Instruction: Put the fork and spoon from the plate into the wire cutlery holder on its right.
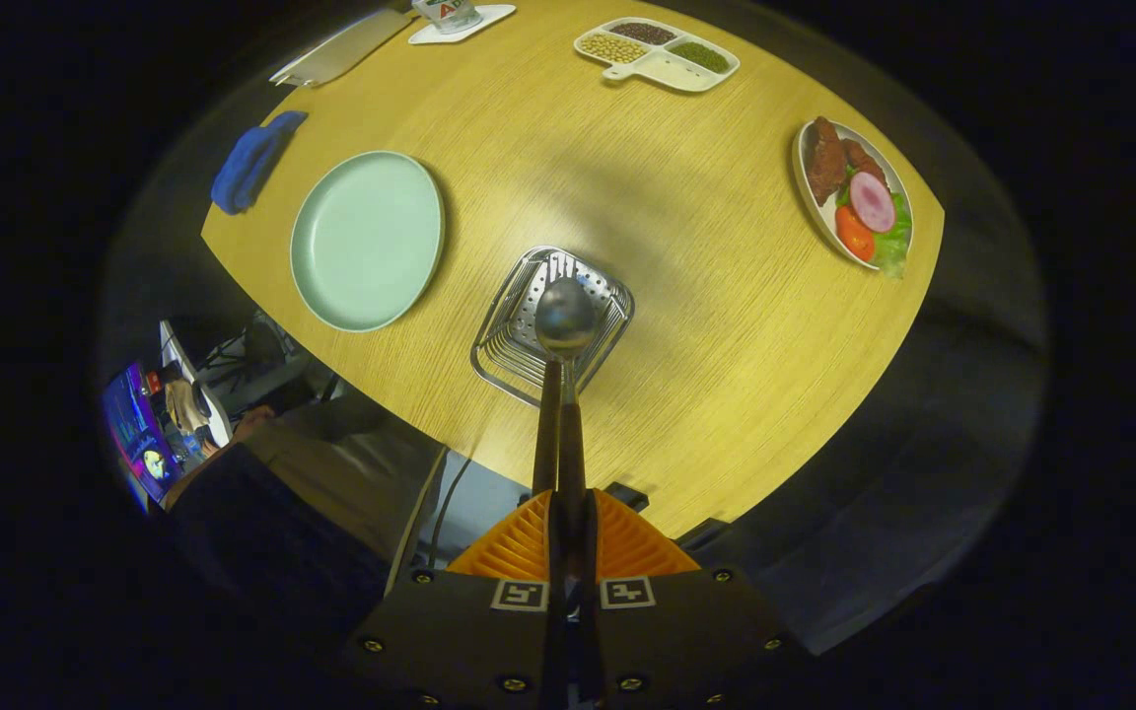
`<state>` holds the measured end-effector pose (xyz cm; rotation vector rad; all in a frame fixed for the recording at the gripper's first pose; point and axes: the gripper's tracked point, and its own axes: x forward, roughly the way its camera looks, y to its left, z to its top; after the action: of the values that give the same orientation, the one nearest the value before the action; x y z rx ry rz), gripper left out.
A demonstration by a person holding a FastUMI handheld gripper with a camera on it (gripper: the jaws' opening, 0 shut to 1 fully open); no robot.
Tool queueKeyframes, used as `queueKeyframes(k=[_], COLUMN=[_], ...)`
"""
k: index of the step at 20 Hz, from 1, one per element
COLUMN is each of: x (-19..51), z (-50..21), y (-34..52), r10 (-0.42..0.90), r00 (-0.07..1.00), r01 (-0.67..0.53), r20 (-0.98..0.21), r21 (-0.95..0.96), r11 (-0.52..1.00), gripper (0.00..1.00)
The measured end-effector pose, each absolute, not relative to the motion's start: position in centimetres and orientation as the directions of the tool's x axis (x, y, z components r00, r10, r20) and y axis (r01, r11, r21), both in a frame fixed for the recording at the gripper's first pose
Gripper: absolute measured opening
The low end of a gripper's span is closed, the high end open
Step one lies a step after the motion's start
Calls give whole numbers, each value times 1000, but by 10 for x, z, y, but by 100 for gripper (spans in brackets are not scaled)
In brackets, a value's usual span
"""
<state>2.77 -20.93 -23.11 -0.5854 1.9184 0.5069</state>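
Spoon (565,320) clamped in tool (568,537), bowl over wire holder (519,340).

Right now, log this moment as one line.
claw: shut on spoon | spoon: over holder | plate: empty | fork: unseen

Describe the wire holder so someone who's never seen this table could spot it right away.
On the round wooden table, look beside the empty green plate, toward the near edge. The holder is a small square basket of silver wire, just beyond the fingers, which are shut on a spoon held over it. Nothing else on the table is see-through metal mesh.
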Motion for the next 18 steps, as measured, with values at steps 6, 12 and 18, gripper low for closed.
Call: queueKeyframes(k=[6, 12, 18], x=[36, 56, 61], z=[-249, -241, -206], y=[-201, -194, -175], r10=[-173, -121, 33], r00=[-410, -321, -75], r01=[-558, -551, -488], r20=[-896, -939, -997], r21=[97, 81, 65], r11=[824, 831, 870], gripper=[5, 14, 15])
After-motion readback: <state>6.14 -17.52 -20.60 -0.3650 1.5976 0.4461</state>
